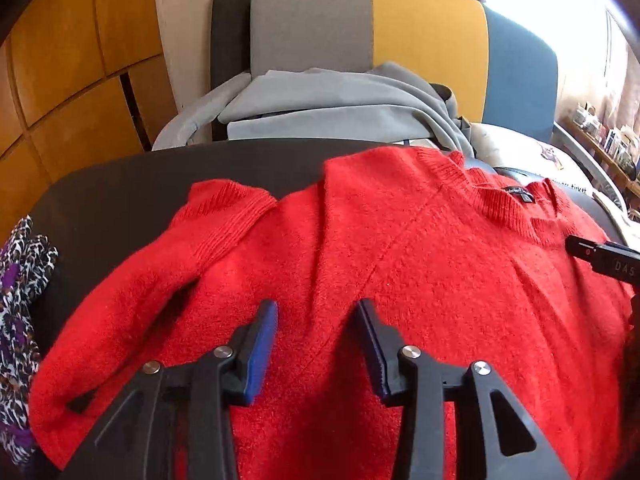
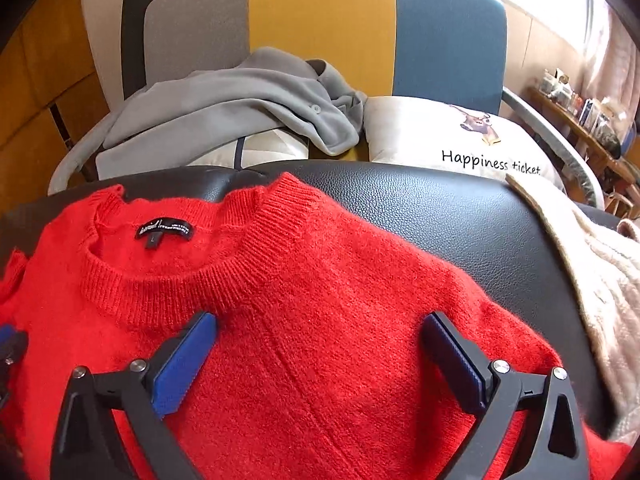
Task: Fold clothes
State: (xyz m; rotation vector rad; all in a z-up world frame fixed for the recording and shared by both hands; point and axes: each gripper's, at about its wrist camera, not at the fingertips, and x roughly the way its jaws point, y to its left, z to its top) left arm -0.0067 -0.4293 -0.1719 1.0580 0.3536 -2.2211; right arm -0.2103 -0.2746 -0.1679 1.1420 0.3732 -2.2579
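A red knit sweater lies flat on a black leather surface, neck opening and black label toward the far edge. One sleeve is folded in across its left side, cuff pointing up. My left gripper hovers over the sweater's left half with its blue pads apart and nothing between them. My right gripper stands wide open above the chest below the collar, not pinching any cloth. A tip of the right gripper shows at the right edge of the left wrist view.
A leopard-print garment lies at the left edge of the surface. A cream knit garment lies at the right. Behind stand a grey-yellow-blue sofa with a grey garment and a white "Happiness ticket" cushion.
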